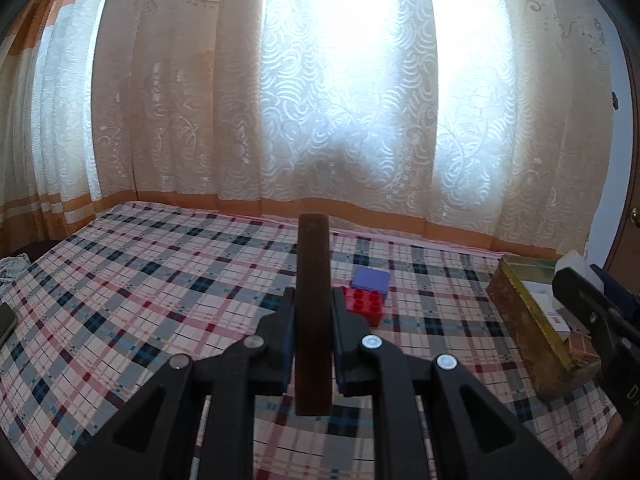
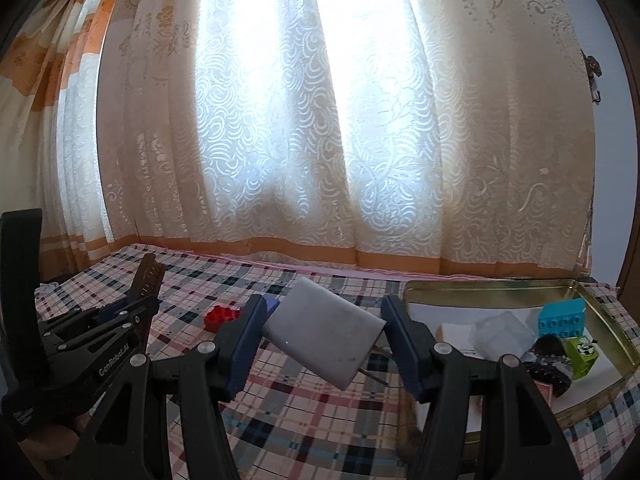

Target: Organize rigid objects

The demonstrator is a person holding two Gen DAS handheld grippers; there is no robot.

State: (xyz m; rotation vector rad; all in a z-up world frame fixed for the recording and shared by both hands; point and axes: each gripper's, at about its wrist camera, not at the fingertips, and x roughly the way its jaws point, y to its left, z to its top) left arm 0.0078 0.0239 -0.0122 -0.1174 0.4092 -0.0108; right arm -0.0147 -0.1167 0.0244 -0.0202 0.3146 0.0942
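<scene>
Dark brown, flat-toothed comb (image 1: pixel 313 312) is held upright, clamped in the left gripper (image 1: pixel 312 300) above the plaid cloth (image 1: pixel 160 280); a grey block (image 2: pixel 325 334), tilted, is gripped by the right gripper (image 2: pixel 322 340) beside the tin (image 2: pixel 480 286).

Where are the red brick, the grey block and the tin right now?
red brick (image 1: pixel 366 301): left wrist view, studded top.
grey block (image 2: pixel 324 330): right wrist view, broad top face, held between the claw's fingers.
tin (image 2: pixel 480 285): right wrist view, far rim.
</scene>
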